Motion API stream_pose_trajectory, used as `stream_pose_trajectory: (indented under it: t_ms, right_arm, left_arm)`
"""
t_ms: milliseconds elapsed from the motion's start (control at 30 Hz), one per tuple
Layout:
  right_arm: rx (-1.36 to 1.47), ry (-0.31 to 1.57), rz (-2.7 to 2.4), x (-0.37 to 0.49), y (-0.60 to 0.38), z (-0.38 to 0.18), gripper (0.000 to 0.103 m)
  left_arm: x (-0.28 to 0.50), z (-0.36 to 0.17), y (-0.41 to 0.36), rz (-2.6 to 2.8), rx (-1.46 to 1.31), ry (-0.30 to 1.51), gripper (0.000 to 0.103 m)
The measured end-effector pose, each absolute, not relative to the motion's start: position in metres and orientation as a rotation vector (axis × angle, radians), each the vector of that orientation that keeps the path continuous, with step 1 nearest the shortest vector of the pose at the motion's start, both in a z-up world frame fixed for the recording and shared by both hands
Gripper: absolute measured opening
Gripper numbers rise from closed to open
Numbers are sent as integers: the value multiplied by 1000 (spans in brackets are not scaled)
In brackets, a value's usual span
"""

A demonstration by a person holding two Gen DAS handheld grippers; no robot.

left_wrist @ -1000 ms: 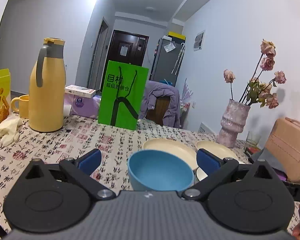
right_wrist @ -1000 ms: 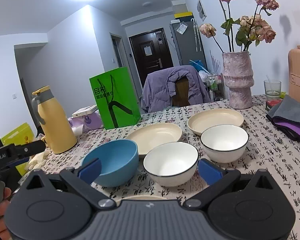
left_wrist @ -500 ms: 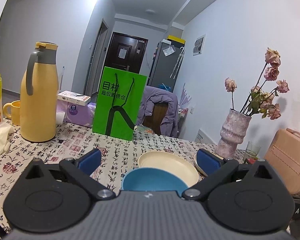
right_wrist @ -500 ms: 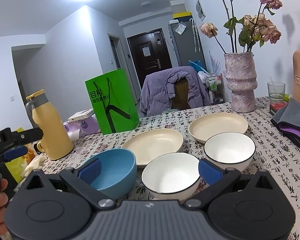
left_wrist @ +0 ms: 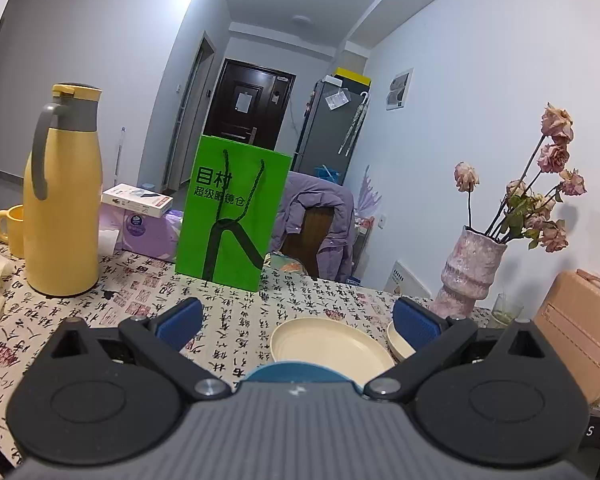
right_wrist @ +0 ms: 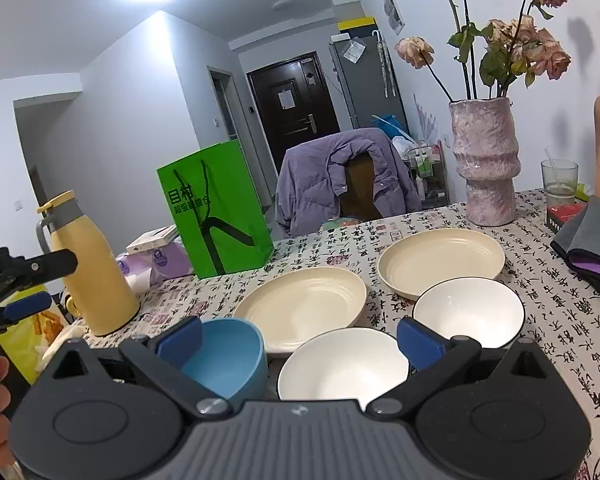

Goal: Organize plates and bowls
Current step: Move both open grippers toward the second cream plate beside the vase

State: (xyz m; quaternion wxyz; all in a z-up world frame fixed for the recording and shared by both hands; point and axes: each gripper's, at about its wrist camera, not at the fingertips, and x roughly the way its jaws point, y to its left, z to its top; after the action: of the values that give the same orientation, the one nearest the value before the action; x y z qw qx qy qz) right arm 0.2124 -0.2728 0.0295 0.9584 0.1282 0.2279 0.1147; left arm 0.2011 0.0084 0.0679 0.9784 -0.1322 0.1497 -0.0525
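Calligraphy-print table point(right_wrist: 540, 320) carries cream plates point(right_wrist: 304, 304), white bowls point(right_wrist: 342, 364) and a blue bowl point(right_wrist: 228, 356); both grippers' fingers point(left_wrist: 180, 322) spread apart, holding nothing.

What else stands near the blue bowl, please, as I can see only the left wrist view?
Observer: A nearer white bowl with a dark rim sits just right of the blue bowl, seen from the right wrist camera.
Operator: Is there only that one?
Observer: No, a second white bowl stands behind it to the right, in front of the right-hand cream plate.
Operator: Are the right tongs holding anything?
Observer: No, the right tongs are open and grip nothing.
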Motion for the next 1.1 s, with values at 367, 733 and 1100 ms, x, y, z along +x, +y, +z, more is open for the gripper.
stream_pose_trajectory:
  t_ms: [367,733,1100]
  right_arm:
    - [270,482,227,243,-269,36,103]
    - [256,491,213,277,-260,48,103]
    - [258,497,181,315,-256,54,103]
  left_arm:
    - [240,77,15,-118,-294,344,103]
    - [288,88,27,-130,-312,395,103]
    - [342,103,32,-151,-341,430,103]
